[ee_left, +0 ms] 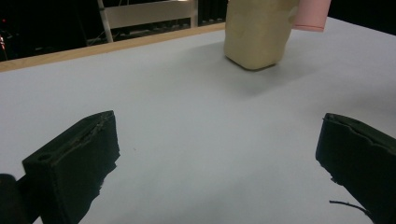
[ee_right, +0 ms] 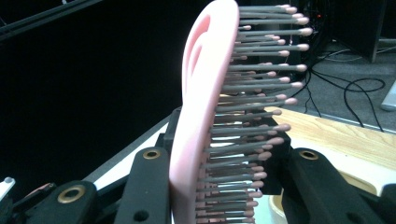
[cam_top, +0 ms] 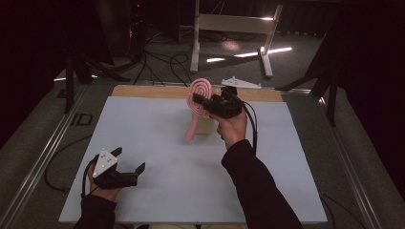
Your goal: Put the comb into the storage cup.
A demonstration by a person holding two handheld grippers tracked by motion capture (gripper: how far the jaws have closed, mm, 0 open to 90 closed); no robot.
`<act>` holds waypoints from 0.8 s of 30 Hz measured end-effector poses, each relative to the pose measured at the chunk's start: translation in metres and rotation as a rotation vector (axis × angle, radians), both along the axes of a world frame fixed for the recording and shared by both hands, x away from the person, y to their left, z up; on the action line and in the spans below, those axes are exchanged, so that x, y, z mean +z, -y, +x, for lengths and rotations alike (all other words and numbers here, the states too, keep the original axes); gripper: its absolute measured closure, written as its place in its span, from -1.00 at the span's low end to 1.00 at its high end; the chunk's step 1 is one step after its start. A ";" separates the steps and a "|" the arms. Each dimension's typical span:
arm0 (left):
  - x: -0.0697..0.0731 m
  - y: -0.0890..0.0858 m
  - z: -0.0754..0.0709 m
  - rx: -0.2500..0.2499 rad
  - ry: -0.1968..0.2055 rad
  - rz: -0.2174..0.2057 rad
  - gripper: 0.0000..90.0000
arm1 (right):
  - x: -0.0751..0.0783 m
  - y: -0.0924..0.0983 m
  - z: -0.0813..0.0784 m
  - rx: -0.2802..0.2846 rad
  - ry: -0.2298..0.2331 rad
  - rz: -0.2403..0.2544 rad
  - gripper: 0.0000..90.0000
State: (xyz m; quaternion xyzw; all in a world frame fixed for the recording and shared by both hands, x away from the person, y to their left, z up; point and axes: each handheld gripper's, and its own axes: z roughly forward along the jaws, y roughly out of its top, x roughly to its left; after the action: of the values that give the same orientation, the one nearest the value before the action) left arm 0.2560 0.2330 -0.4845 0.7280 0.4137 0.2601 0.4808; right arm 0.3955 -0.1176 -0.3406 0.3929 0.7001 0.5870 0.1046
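Observation:
A pink hairbrush (cam_top: 200, 93) with a spiral-patterned back is held up over the far middle of the table, handle hanging down. My right gripper (cam_top: 202, 106) is shut on its head. In the right gripper view the brush (ee_right: 198, 116) stands upright between the jaws, with the grey pink-tipped bristles facing right. Below the brush, a cream-coloured block (cam_top: 206, 125) sits on the white mat; the pink handle end (ee_left: 310, 14) hangs beside the block (ee_left: 257, 32). My left gripper (cam_top: 129, 160) rests at the near left, open, with nothing between its fingers (ee_left: 74, 163).
The white mat (cam_top: 157, 191) covers the table, with a wooden strip (cam_top: 143, 90) along its far edge. Behind the table stand a white frame (cam_top: 229, 24) and loose cables (cam_top: 162, 62) on the floor. Metal rails run along both table sides.

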 end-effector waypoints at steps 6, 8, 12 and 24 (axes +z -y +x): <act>0.000 0.000 0.000 -0.001 0.000 -0.003 -1.00 | 0.002 0.000 0.004 -0.009 0.002 0.002 0.42; 0.000 0.000 0.000 -0.001 0.000 -0.004 -1.00 | 0.003 0.000 0.005 -0.014 0.004 0.000 0.42; 0.000 0.000 0.000 -0.001 -0.001 -0.004 -1.00 | 0.005 0.001 0.008 -0.021 0.006 0.001 0.42; 0.001 -0.002 0.000 0.016 0.004 -0.020 -1.00 | 0.010 0.011 0.018 -0.055 0.013 0.008 0.42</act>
State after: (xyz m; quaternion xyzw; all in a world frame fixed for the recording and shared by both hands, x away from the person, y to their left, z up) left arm 0.2557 0.2355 -0.4832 0.7195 0.4211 0.2612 0.4866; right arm 0.4139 -0.1283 -0.3311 0.4086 0.6860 0.5892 0.1237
